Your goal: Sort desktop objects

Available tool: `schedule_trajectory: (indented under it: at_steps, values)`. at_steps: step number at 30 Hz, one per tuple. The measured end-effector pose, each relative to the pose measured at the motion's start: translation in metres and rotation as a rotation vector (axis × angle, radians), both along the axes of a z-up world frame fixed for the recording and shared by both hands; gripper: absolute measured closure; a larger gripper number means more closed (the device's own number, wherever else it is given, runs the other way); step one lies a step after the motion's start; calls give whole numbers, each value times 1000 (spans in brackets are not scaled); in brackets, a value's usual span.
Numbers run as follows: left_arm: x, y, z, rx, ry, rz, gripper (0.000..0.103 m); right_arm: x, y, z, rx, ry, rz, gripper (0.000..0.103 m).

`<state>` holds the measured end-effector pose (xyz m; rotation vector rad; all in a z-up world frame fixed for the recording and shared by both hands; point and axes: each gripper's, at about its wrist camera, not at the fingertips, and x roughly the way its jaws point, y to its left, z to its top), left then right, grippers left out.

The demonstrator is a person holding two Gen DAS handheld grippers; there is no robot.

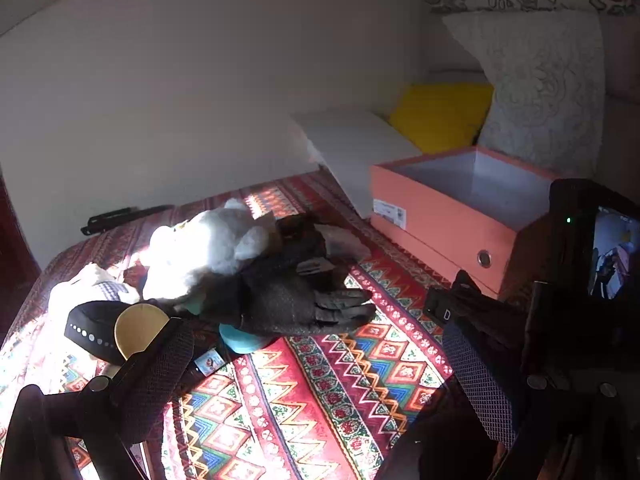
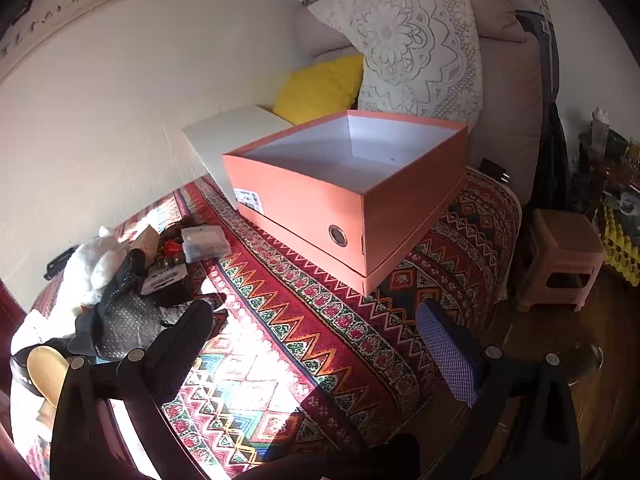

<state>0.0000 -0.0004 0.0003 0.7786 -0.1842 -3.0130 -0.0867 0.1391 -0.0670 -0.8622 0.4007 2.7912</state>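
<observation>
A: Left gripper (image 1: 316,364), fingers spread wide, nothing between them. It hangs above the patterned cloth on the worktop (image 1: 320,400), with no contact visible.

B: Right gripper (image 2: 316,344), same entry: fingers spread, holding nothing, over the cloth near the worktop's front edge.

A: Just beyond the left finger (image 1: 160,364) lies the pile. Nearest is a round wooden piece (image 1: 138,330) leaning against a black band with white dots (image 1: 94,330). Cannot tell what either is.

B: Next out is a dark glove (image 1: 296,300), flat, fingertips pointing toward the box. A blue round object (image 1: 240,340) sticks out from under it.

A: A white plush toy (image 1: 208,248) lies on the pile's far side, touching the glove, in strong sunlight.

B: The right view adds a clear plastic case (image 2: 206,242) and a small labelled box (image 2: 164,278) behind the glove, packed close together.

A: The orange box (image 2: 304,200) is open and empty, resting on its own lid, well apart from the pile, toward the worktop's right end.

B: Behind it sit a white board (image 2: 228,132), a yellow cushion (image 2: 320,88) and a lace-patterned pillow (image 2: 412,40).
</observation>
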Motion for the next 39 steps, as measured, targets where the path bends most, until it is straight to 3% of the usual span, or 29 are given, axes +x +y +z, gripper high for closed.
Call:
schedule_trajectory:
  at_steps: [6,10,14,20,39]
  values:
    - [-1,-9,8,178,-5,-87,0,-2,-1,-4,-11,-1,2,0]
    - [10,-9,14,168,88,-69,0,-4,-2,-5,-14,-4,5,0]
    - [5,-18,11,250,-3,-95,0,-12,-4,-4,-6,-31,15,0]
    - [14,-12,13,137,54,-33,0,-13,-8,-4,7,-38,28,0]
    - [11,-16,10,149,36,-38,0,-17,-7,-2,-2,-52,42,0]
